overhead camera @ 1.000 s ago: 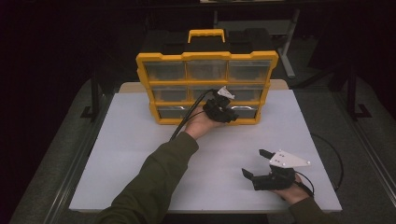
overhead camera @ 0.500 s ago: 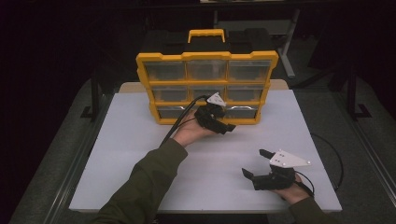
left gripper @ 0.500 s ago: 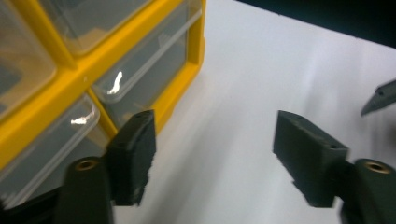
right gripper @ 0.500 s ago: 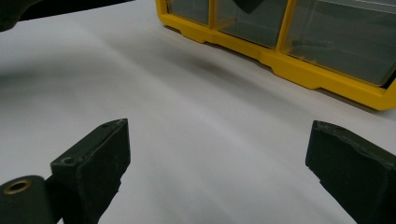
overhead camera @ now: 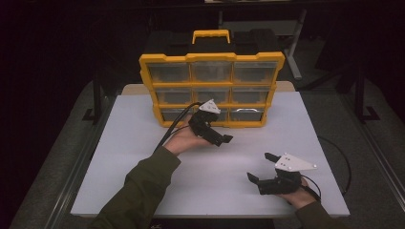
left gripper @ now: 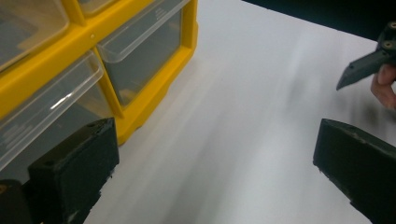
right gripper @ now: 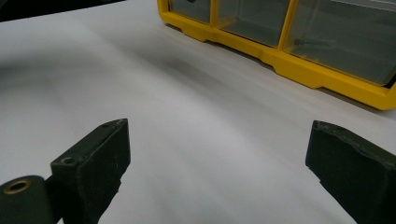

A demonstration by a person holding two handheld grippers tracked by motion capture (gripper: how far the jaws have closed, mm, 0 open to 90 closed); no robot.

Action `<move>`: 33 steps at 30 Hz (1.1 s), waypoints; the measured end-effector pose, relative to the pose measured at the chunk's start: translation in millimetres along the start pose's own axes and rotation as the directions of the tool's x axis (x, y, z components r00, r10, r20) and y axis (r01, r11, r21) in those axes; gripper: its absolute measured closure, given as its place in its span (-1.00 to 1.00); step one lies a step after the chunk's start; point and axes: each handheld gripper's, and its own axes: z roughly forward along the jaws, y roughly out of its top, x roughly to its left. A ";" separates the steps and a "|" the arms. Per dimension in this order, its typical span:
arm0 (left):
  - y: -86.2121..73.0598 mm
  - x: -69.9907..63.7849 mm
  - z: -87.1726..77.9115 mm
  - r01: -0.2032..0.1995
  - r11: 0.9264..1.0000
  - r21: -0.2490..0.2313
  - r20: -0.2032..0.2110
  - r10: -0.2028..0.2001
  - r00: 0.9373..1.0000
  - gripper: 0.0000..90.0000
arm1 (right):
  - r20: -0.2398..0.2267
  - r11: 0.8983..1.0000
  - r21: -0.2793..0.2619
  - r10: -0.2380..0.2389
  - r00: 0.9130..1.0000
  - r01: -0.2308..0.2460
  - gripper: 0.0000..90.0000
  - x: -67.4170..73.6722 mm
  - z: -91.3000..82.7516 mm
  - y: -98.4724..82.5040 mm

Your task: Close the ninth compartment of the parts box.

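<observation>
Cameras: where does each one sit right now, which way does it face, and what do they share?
High view: above the person's side, looking forward and down at the drawer organizer; forearms, left gripper, right gripper.
Left gripper view: rides the left gripper, along open jaws that have just been opening, empty; drawers at left, table ahead.
Right gripper view: rides the right gripper, along open jaws toward the organizer's base.
Shared: organizer and table.
</observation>
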 end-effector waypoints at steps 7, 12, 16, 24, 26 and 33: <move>-10.3 -3.9 -15.3 0.004 1.000 -0.018 -0.029 -0.004 1.000 -1.00 | 0.000 1.000 0.002 0.002 1.000 -0.002 -0.87 0.0 0.0 -0.1; -21.2 -4.8 -27.0 0.007 0.999 -0.042 -0.049 -0.009 0.999 -1.00 | 0.002 1.000 -0.005 -0.005 1.000 0.005 -0.87 -0.5 0.9 -0.4; -28.6 -4.1 -35.2 0.002 0.999 -0.046 -0.067 -0.005 0.998 -1.00 | 0.003 1.000 0.000 -0.003 1.000 0.003 -0.87 -0.3 0.9 -0.5; -44.3 -6.3 -51.5 -0.001 0.998 -0.059 -0.085 -0.004 0.996 -1.00 | 0.005 1.000 0.001 -0.004 1.000 0.004 -0.87 -0.6 1.2 -0.6; -50.8 -7.0 -55.7 -0.007 0.998 -0.056 -0.095 0.001 0.996 -1.00 | 0.004 1.000 0.001 -0.005 1.000 0.005 -0.87 -0.5 1.1 -0.6; -70.4 -9.7 -69.7 -0.012 0.998 -0.057 -0.114 0.006 0.993 -1.00 | 0.006 1.000 -0.003 -0.015 1.000 0.015 -0.87 -0.7 2.0 -0.4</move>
